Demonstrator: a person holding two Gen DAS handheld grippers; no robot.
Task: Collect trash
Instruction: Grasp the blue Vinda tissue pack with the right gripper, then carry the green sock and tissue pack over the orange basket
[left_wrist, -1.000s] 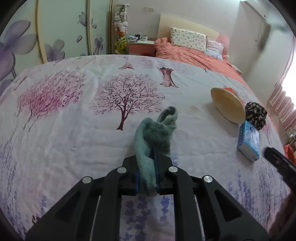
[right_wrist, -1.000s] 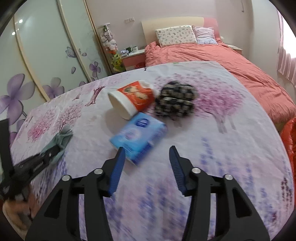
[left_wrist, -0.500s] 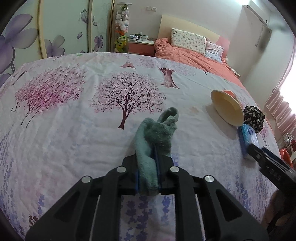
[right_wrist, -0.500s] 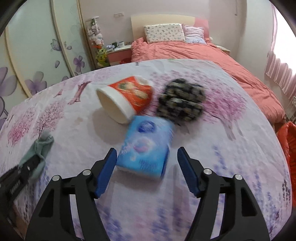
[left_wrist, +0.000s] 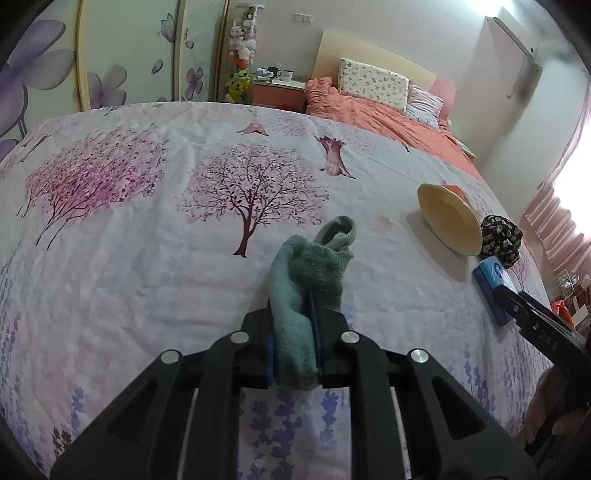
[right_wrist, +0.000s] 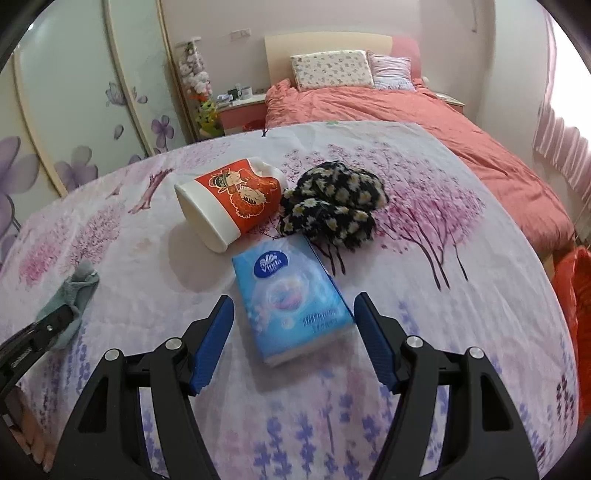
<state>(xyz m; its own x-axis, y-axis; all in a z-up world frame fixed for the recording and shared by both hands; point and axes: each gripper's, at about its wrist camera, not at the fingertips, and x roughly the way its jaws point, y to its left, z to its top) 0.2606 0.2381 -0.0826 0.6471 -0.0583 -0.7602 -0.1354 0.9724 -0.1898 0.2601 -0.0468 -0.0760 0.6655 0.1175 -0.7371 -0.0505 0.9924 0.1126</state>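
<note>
My left gripper (left_wrist: 312, 295) is shut on a green sock (left_wrist: 314, 273) and holds it just above the floral bedsheet; the sock also shows in the right wrist view (right_wrist: 72, 295). My right gripper (right_wrist: 293, 306) is open, its blue-padded jaws on either side of the near end of a blue tissue pack (right_wrist: 291, 299), which lies flat on the sheet. A red and white paper cup (right_wrist: 229, 199) lies on its side behind the pack. A black floral cloth bundle (right_wrist: 332, 203) sits to the cup's right.
The floral bedsheet (left_wrist: 129, 221) covers a wide surface. A bed with an orange quilt (right_wrist: 424, 122) stands behind. A wardrobe with flower doors (left_wrist: 110, 55) is at the left. A red bag (right_wrist: 576, 291) is at the right edge.
My right gripper has moved forward to the tissue pack, so its open jaws now flank it. My left gripper still holds the sock and has barely moved.
</note>
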